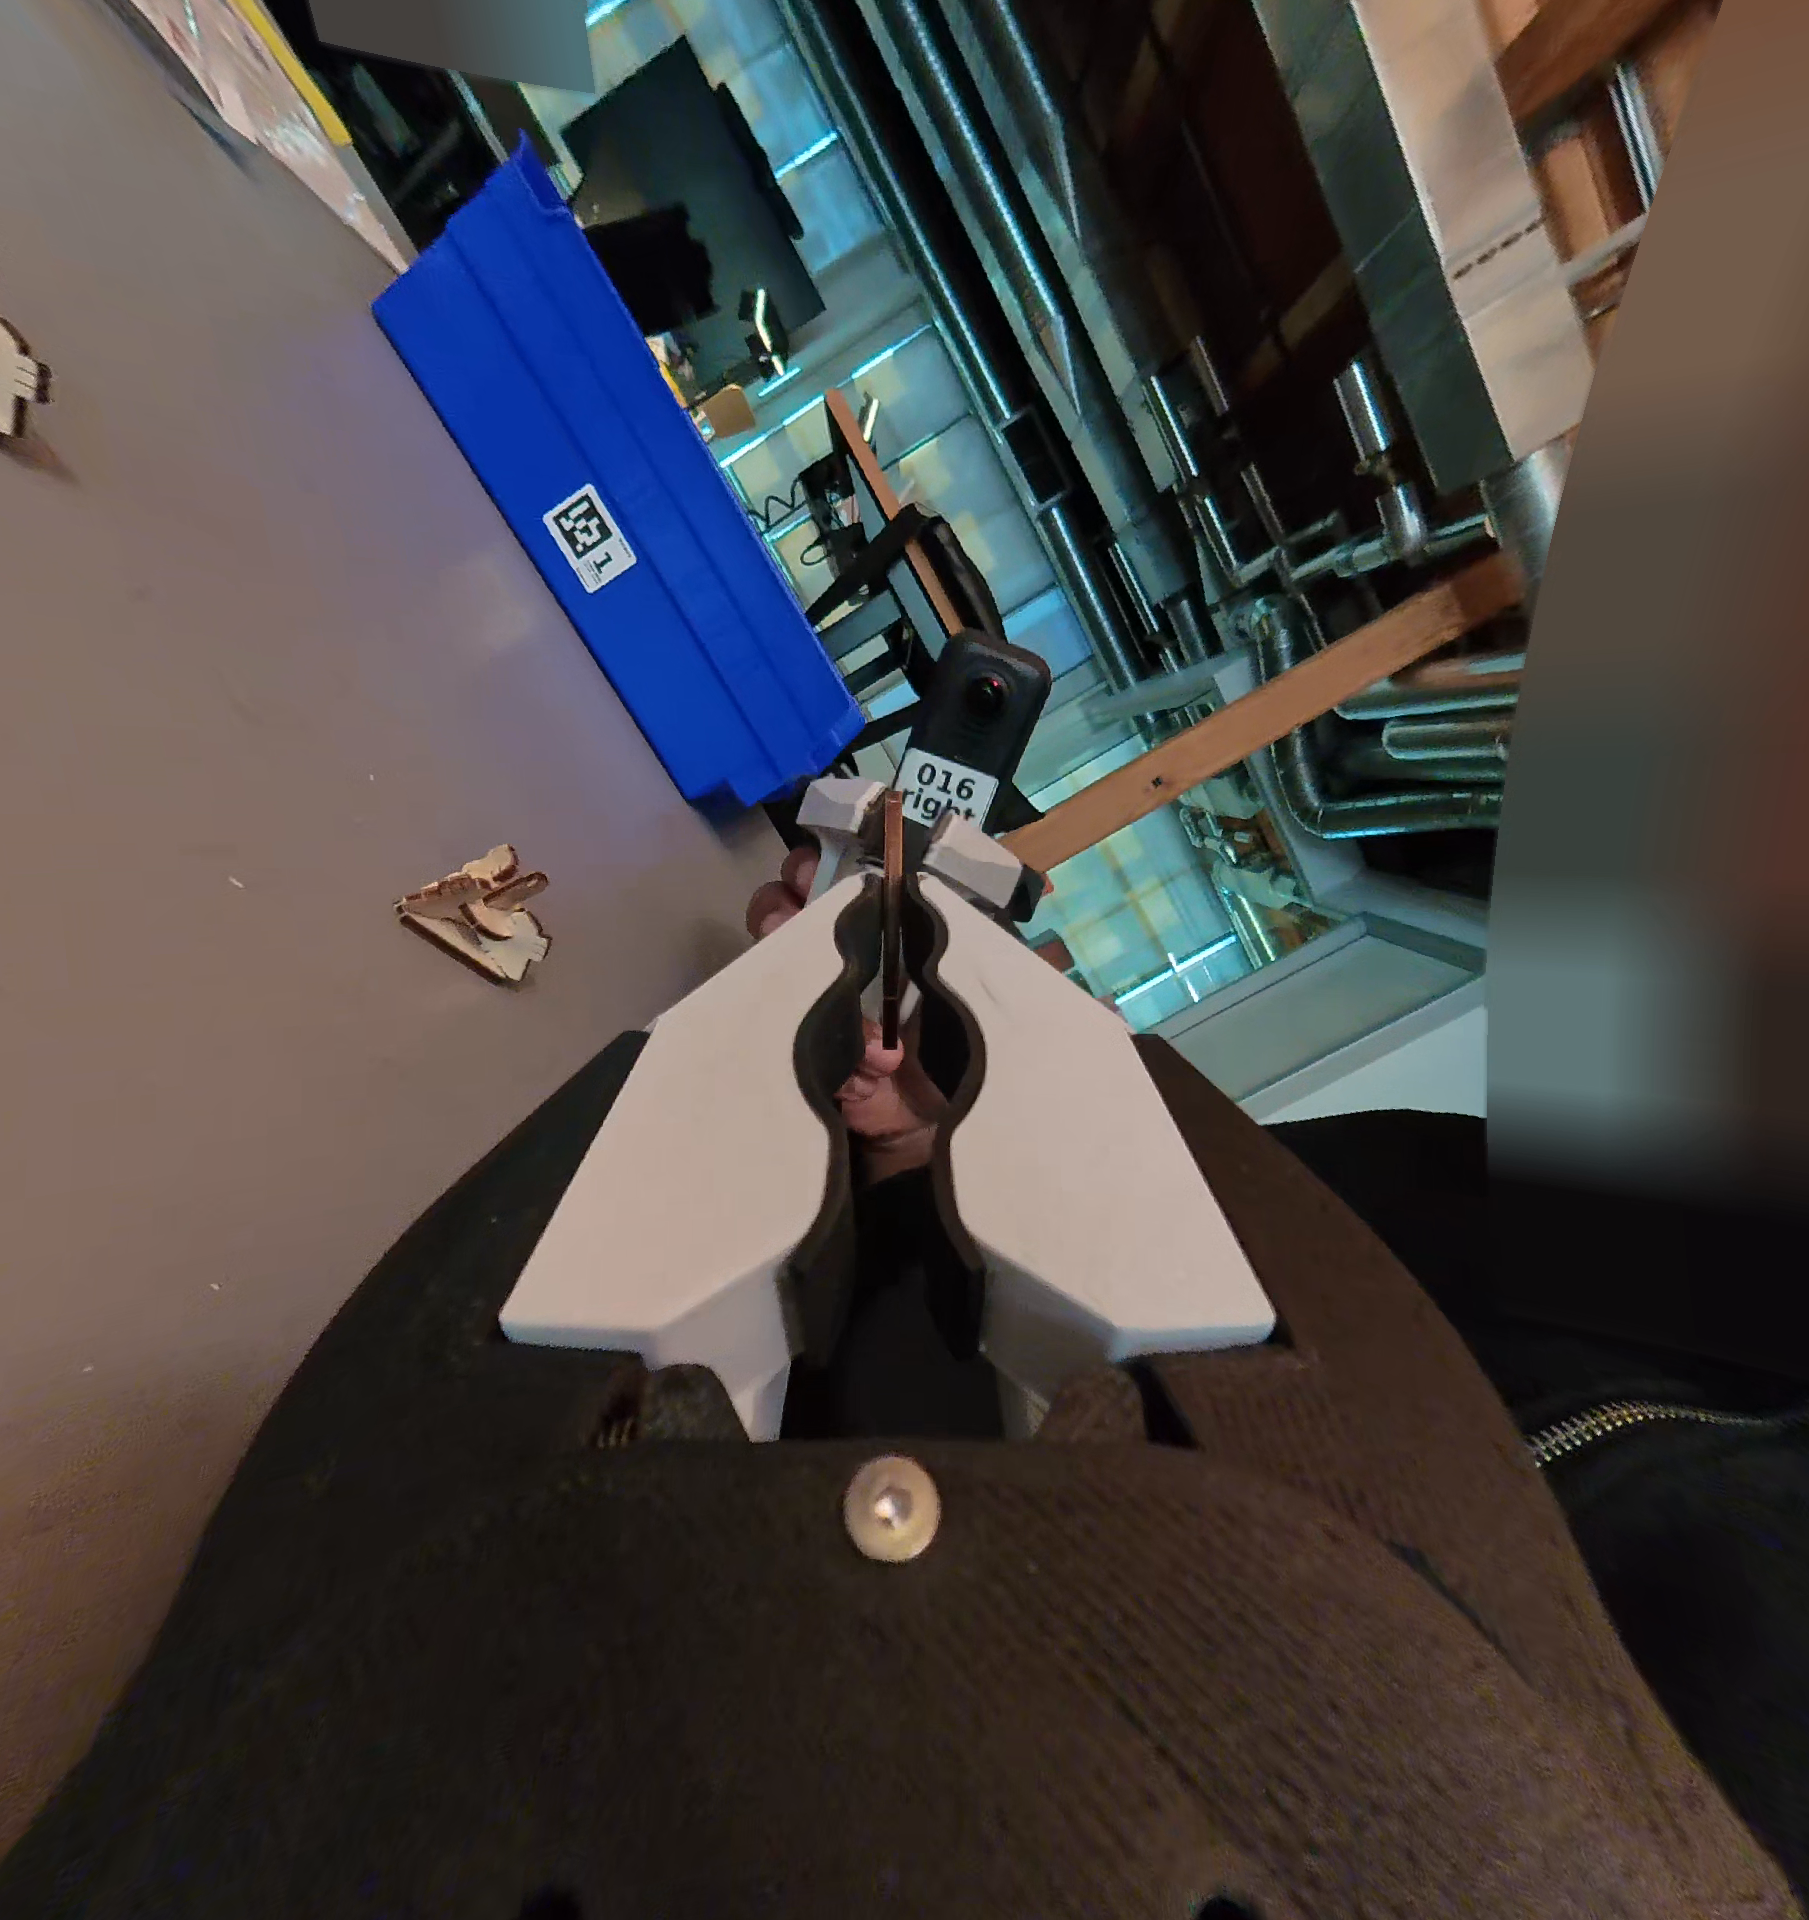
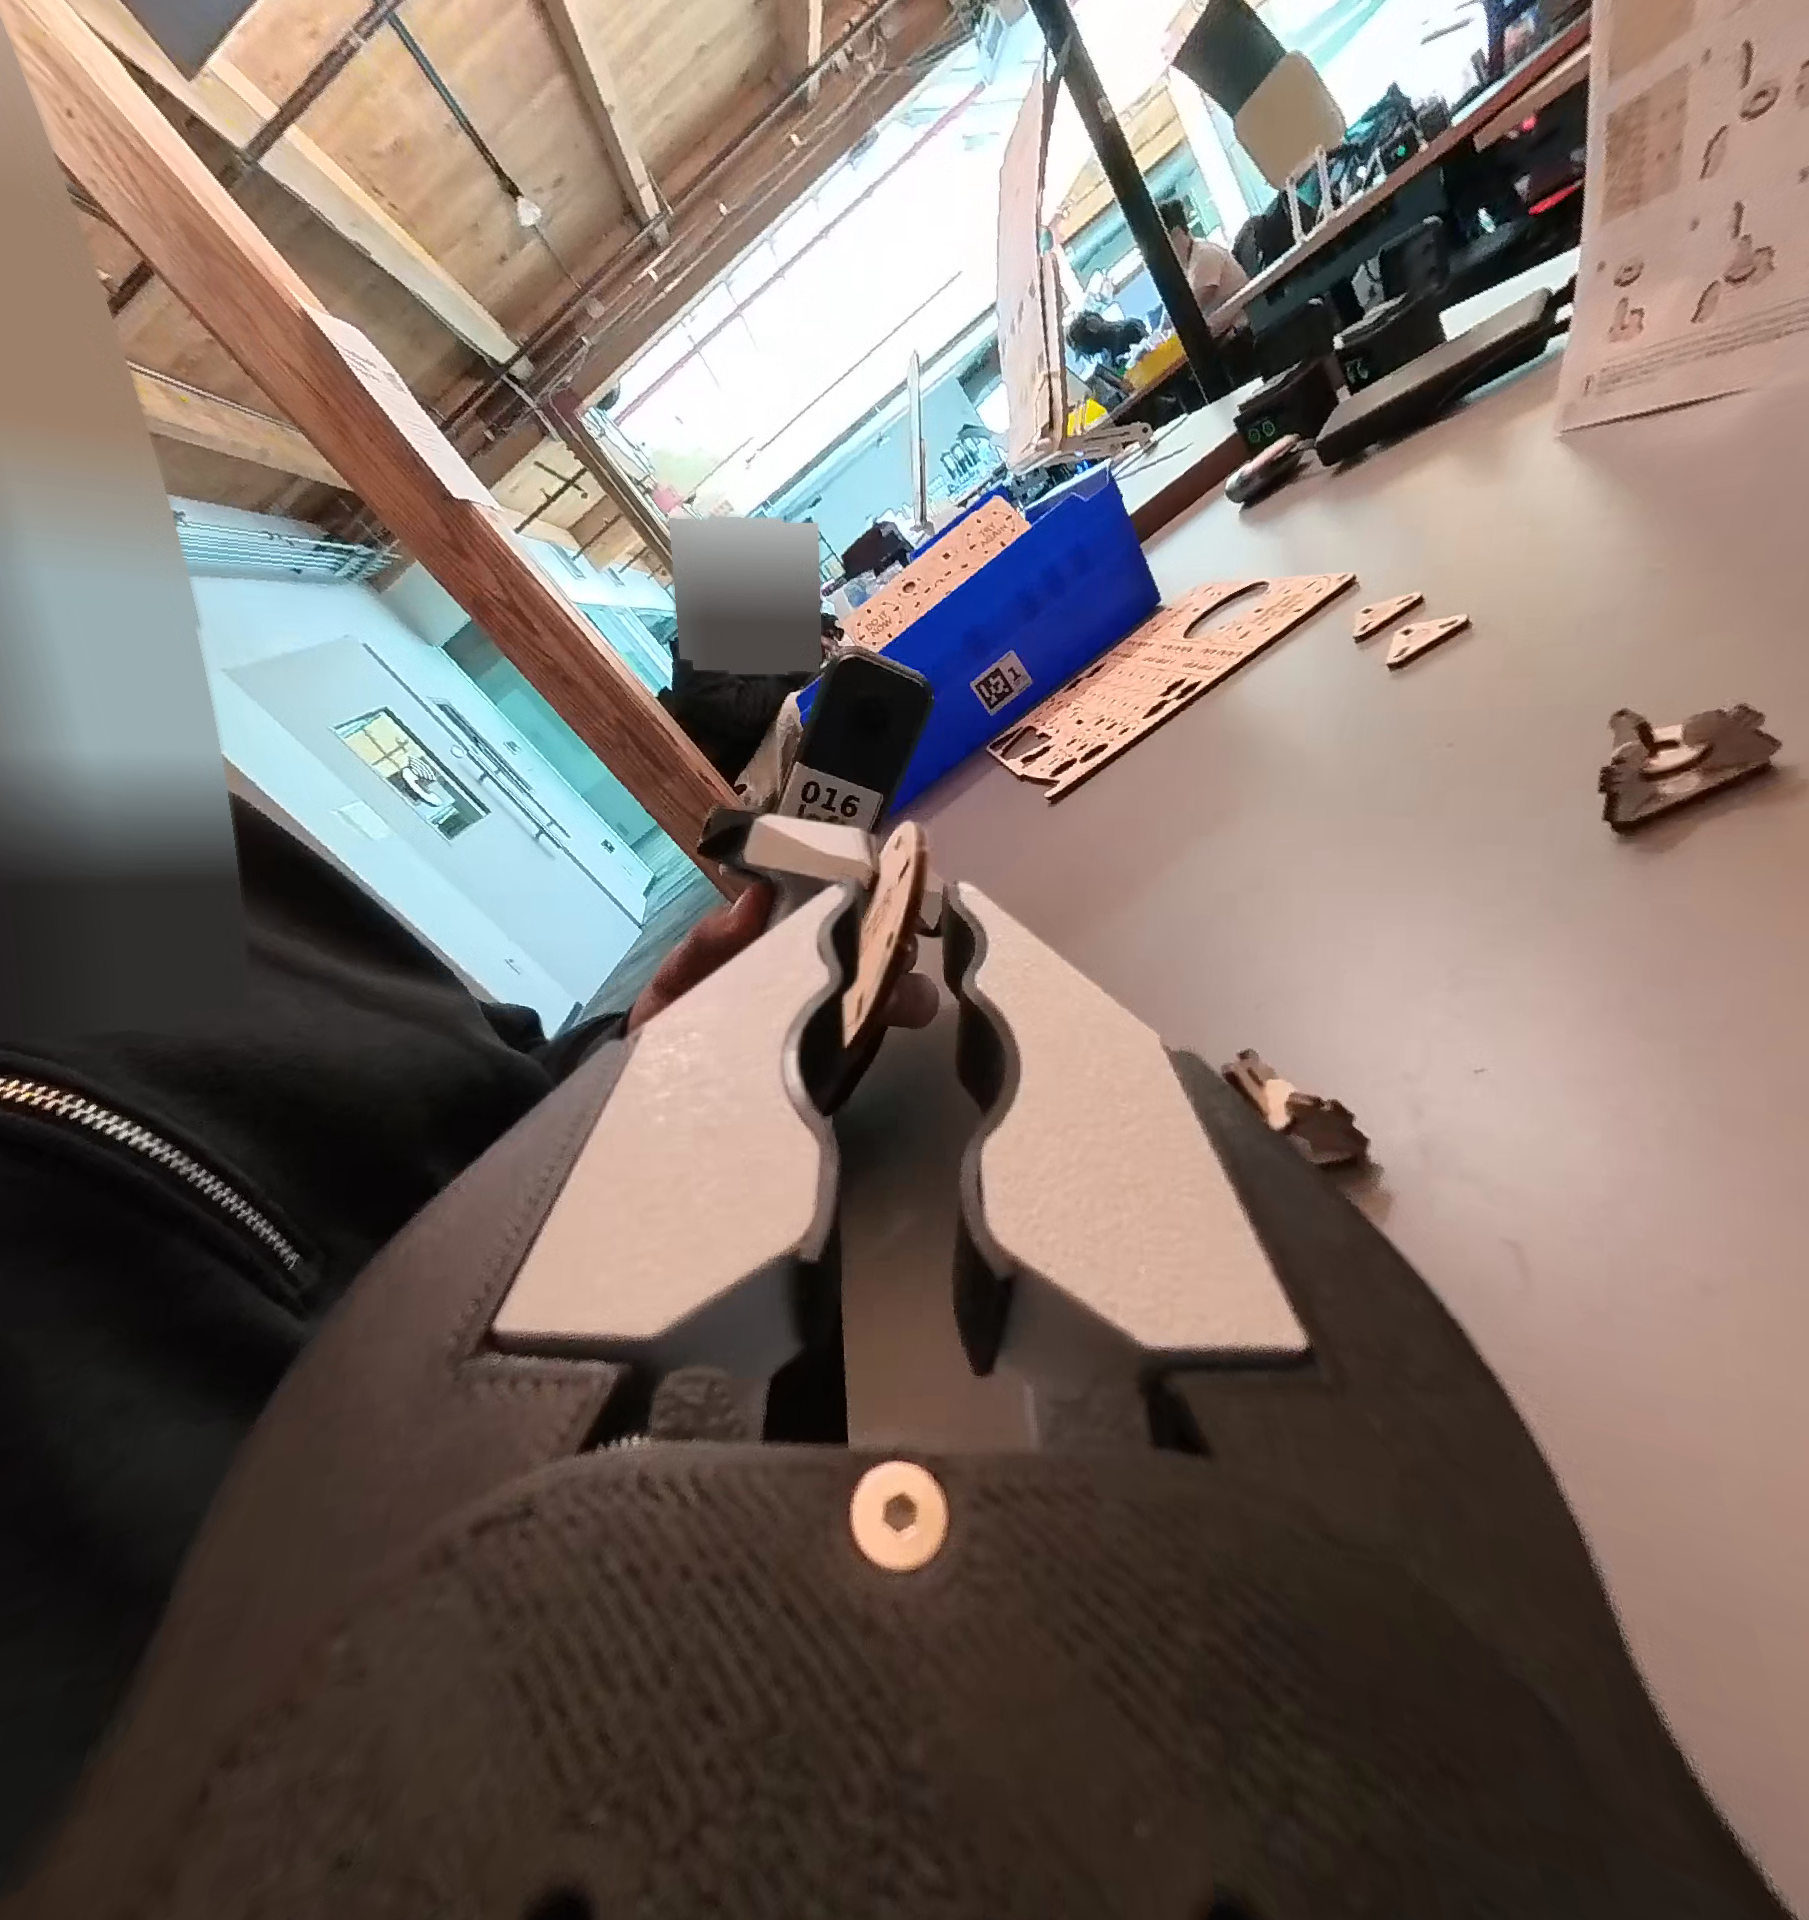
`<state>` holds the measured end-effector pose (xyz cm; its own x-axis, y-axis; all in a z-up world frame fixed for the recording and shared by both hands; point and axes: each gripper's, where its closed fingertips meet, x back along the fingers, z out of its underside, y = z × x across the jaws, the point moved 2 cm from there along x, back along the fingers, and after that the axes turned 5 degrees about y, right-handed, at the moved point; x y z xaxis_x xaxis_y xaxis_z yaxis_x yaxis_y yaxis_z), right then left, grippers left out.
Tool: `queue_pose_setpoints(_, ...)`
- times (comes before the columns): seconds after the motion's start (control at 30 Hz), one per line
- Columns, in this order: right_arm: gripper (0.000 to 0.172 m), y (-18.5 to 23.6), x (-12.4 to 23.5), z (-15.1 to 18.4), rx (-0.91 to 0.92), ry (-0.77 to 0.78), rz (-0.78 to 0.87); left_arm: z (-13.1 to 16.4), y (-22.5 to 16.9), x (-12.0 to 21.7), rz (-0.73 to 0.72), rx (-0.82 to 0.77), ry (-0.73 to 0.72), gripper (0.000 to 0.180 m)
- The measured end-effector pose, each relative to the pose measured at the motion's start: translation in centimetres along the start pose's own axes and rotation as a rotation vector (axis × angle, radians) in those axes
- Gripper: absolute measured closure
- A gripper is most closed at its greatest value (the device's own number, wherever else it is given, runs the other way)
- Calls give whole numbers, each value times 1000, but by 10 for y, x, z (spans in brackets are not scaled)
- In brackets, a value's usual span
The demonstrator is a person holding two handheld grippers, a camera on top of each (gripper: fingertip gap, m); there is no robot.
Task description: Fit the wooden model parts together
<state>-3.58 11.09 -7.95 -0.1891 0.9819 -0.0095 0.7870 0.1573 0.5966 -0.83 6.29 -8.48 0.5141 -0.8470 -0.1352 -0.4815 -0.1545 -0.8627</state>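
Note:
My left gripper [image 1: 892, 894] is shut on a thin flat wooden piece [image 1: 893, 852], seen edge-on and held in the air beside the grey table [image 1: 204, 727]. In the right wrist view the piece [image 2: 884, 935] shows as a tilted oval disc between my right gripper's [image 2: 895, 899] fingers. It leans toward one right pad, and a gap shows at the other pad. The left gripper [image 2: 874, 873] pinches it from the far side. The right gripper [image 1: 905, 831] faces the left one, its fingertips on either side of the piece's far end.
A blue bin [image 1: 609, 499] stands at the table edge and also shows in the right wrist view [image 2: 1035, 623]. Nearby are small wooden assemblies [image 1: 479, 914] [image 2: 1689, 764] [image 2: 1295, 1117], a cut-out plywood sheet [image 2: 1170, 665], two triangular pieces [image 2: 1409, 629] and a paper sheet [image 2: 1731, 208]. A person's dark jacket [image 2: 152, 1091] is close by. My two grippers' fingertips are within a few centimetres of each other.

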Motion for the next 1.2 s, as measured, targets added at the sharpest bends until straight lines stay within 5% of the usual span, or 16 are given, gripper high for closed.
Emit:
queue_pose_setpoints(0.53, 166, 3, 8, 9, 101, 132, 39, 39, 2, -17, -132, -213, 276, 178)
queue_pose_setpoints(0.63, 165, -9, 12, 2, 184, 108, 198, 29, 15, -11, -194, -189, 223, 179)
queue_pose_setpoints(0.77, 137, -14, 12, -2, 385, 163, 437, 7, 29, 4, -282, -154, 107, 179)
queue_pose_setpoints(1.0, 100, -20, -24, 22, 630, 309, 624, 4, 30, 3, -331, -183, 94, 179)
queue_pose_setpoints(1.2, 118, -21, -22, 21, 920, 376, 804, 6, 23, -2, -369, -288, 131, 179)
